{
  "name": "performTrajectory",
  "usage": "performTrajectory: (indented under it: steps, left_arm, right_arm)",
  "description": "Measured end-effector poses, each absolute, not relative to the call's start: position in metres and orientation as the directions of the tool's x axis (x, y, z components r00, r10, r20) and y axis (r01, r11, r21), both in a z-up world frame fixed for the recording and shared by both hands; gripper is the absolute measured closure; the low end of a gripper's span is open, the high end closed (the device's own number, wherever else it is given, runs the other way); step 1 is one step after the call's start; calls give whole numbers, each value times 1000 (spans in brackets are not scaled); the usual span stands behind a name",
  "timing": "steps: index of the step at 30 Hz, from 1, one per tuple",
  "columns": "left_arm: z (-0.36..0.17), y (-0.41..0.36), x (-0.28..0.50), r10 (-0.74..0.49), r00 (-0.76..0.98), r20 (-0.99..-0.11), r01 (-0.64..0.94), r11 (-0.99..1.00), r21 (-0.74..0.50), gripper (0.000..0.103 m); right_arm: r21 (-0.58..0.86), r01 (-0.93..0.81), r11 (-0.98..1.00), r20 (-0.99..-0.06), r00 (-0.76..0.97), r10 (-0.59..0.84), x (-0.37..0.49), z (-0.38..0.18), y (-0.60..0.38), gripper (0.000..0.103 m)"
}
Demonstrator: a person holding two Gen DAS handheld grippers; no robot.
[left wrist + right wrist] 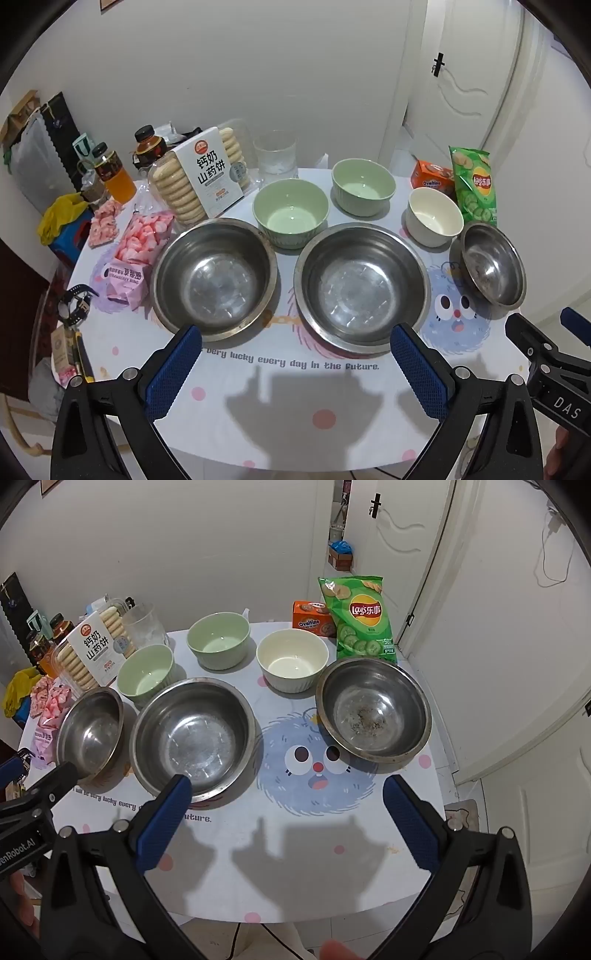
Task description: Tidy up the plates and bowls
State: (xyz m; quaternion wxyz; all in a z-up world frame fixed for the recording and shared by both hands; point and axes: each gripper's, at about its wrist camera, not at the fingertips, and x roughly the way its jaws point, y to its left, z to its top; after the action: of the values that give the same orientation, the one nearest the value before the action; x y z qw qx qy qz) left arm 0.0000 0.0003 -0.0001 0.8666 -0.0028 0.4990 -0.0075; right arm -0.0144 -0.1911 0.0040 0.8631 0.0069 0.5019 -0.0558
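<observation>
Three steel bowls [354, 288] sit in the near row w/ three ceramic bowls [291, 211] just behind: steel's light, stiff, slick, so pinch the rim; ceramic's heavier and chips. Your left gripper [295, 369] & right gripper [288, 819] hover near the table [280, 424] edge, jaws wide, holding nothing. Snacks crowd the far left and right.

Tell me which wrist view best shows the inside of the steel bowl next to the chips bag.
The right wrist view: the steel bowl sits nearly central there, its bottom open to the camera, with dark specks visible. In the left wrist view the same bowl is at the right edge, squeezed by the fisheye, so its bottom is hard to read.
</observation>
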Motion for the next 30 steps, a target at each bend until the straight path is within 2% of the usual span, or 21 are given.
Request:
performTrajectory:
  steps: [30]
  left_arm:
    - [0,0,0,-9,502,-865,9,1000,-5,0]
  right_arm:
    - [-45,104,994,-868,488,-90,-14,3,-192,0]
